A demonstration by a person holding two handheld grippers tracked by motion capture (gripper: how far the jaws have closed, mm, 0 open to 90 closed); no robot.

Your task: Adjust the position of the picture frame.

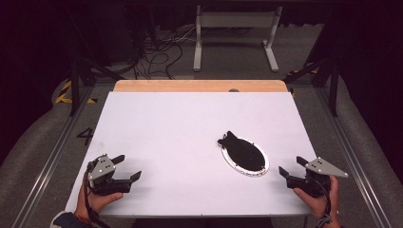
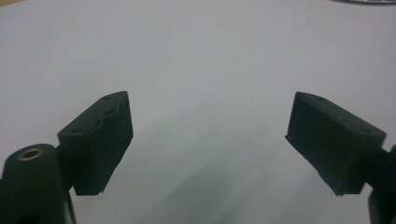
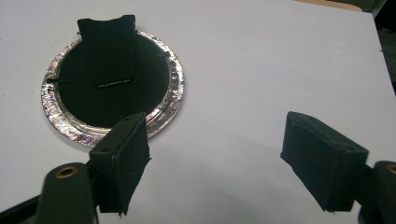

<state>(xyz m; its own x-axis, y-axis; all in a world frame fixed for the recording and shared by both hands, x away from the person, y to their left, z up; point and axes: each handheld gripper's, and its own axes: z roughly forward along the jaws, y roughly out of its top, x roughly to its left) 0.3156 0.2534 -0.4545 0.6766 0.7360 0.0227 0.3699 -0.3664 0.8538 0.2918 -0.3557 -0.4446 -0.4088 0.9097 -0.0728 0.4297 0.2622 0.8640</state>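
the black disc (image 1: pixel 244 154) with its shiny rim lies flat on the white table (image 1: pixel 190 123), right of the middle and just ahead of the right gripper (image 1: pixel 291 167), whose jaws stand wide and hold nothing. the left gripper (image 1: pixel 127 167), also wide and holding nothing, sits well apart near the table's front left corner. a thin flat disc could slide rather than lift, and the right edge is near, though there is open room to the left

A plate (image 1: pixel 236 166) lies on the table (image 1: pixel 180 123), right of centre, nearer the right claw (image 1: pixel 288 165).
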